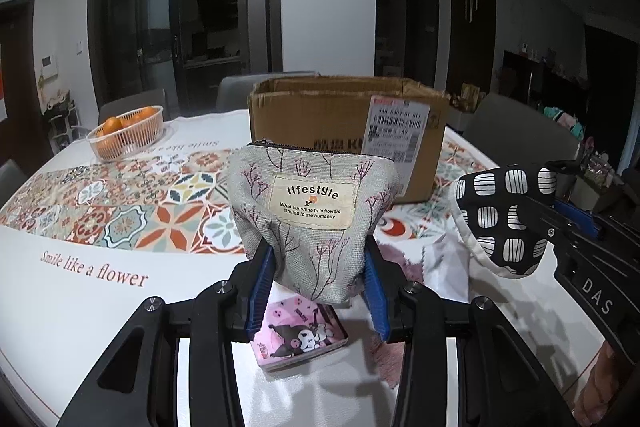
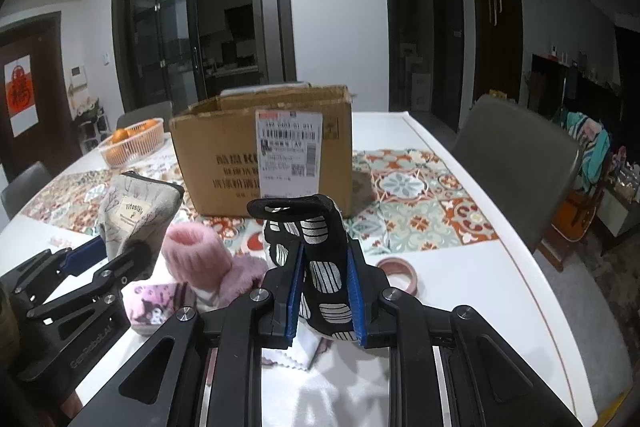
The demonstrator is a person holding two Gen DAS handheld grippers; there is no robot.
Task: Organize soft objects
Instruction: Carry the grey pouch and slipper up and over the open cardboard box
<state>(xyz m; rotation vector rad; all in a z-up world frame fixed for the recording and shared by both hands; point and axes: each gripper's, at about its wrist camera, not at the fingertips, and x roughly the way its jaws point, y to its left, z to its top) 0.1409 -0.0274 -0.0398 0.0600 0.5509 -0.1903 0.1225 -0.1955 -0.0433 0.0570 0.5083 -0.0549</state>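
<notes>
Box [image 2: 240, 163] is seemingly unfilled; pouch [image 1: 308, 211] is clamped by left gripper [image 1: 318, 283], mitt [image 2: 320, 259] by right gripper [image 2: 325, 291]; sock [image 2: 196, 255] is left mid-table.

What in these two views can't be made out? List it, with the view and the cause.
- Inside of the cardboard box: both views, hidden by its own walls.
- Shipping label text: both views, too small and blurred.
- White cloth: right wrist view, mostly covered by the right gripper and its patterned mitt.
- Pink fuzzy item: right wrist view, blurred.
</notes>
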